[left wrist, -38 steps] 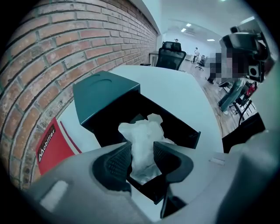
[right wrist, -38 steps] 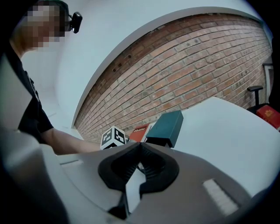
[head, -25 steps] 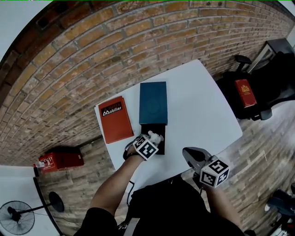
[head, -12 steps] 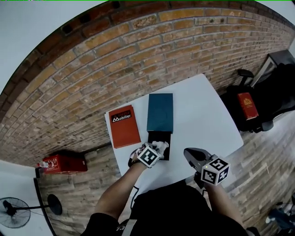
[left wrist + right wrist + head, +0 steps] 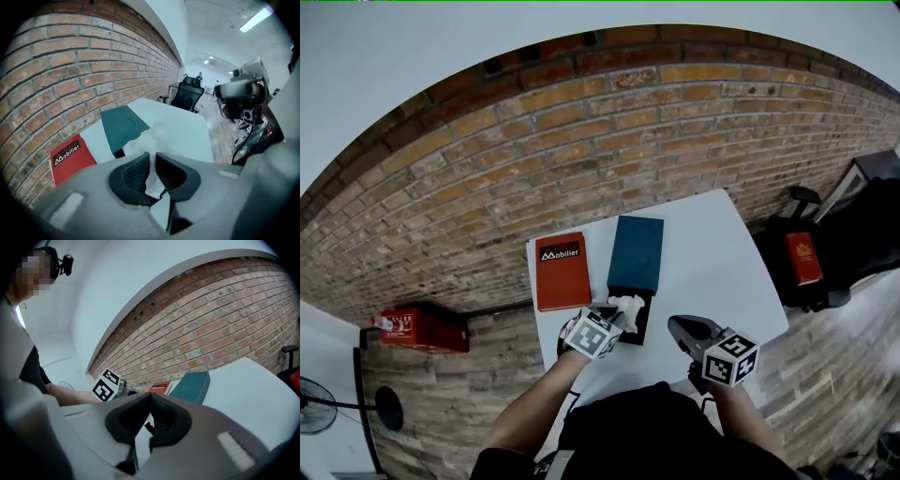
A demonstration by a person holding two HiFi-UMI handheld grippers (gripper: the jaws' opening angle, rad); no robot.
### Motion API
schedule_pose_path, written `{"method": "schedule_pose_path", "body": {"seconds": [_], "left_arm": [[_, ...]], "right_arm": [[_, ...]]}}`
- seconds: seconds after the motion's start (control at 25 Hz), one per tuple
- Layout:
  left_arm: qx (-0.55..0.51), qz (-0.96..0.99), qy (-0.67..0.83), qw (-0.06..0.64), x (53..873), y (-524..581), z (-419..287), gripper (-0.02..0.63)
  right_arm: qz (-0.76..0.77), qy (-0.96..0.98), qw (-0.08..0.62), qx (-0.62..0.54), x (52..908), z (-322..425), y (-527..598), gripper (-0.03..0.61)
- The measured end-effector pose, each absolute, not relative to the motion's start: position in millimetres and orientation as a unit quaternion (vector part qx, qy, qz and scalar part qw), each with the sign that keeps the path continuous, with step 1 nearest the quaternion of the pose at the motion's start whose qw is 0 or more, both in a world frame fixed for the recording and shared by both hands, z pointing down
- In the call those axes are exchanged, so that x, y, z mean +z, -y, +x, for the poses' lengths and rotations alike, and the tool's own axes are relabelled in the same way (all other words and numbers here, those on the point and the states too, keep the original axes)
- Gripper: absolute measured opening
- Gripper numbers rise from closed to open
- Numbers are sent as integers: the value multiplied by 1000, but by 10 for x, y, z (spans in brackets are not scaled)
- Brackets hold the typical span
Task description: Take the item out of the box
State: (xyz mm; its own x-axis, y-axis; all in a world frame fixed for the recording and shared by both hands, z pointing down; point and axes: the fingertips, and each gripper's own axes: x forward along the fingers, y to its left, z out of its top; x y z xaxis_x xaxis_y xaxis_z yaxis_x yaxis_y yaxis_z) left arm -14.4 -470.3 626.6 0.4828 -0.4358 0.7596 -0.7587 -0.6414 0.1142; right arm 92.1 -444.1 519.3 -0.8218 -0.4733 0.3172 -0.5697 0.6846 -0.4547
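On the white table point(image 5: 712, 253), our left gripper point(image 5: 152, 161), jaws just closed, pinches crumpled white paper point(image 5: 143, 140) over the black box point(image 5: 639, 325) at twelve o'clock, not yet clear.

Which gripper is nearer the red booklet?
Left. The left gripper, jaws just closed on white paper, sits just right of the red booklet; the right gripper is farther right, beyond the open box.

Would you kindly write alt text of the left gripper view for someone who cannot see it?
The left gripper has just closed its jaws on a crumpled white item in front of a teal box on a white table. A red booklet lies to its left, by a brick wall.
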Motion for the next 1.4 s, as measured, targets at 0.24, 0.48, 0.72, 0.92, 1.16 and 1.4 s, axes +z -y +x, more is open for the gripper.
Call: {"method": "schedule_pose_path", "body": {"seconds": [0.24, 0.48, 0.72, 0.92, 1.16, 1.4], "left_arm": [[294, 845, 391, 213, 5725, 4785, -224, 44], [242, 853, 415, 205, 5304, 4766, -397, 44], [196, 860, 433, 184, 4942, 4841, -469, 44], [143, 862, 455, 169, 4628, 4786, -532, 44], [122, 851, 477, 182, 4669, 4733, -644, 44], [118, 847, 488, 174, 4664, 4769, -712, 44]], "right_arm": [[286, 914, 92, 273, 5178, 931, 4480, 0], [290, 913, 89, 272, 5162, 920, 4525, 0], [304, 906, 93, 281, 5230, 1019, 4488, 0], [315, 905, 90, 273, 5186, 1075, 4496, 0], [318, 910, 92, 250, 5126, 1077, 4538, 0], [305, 926, 69, 213, 4899, 1041, 4529, 0]]}}
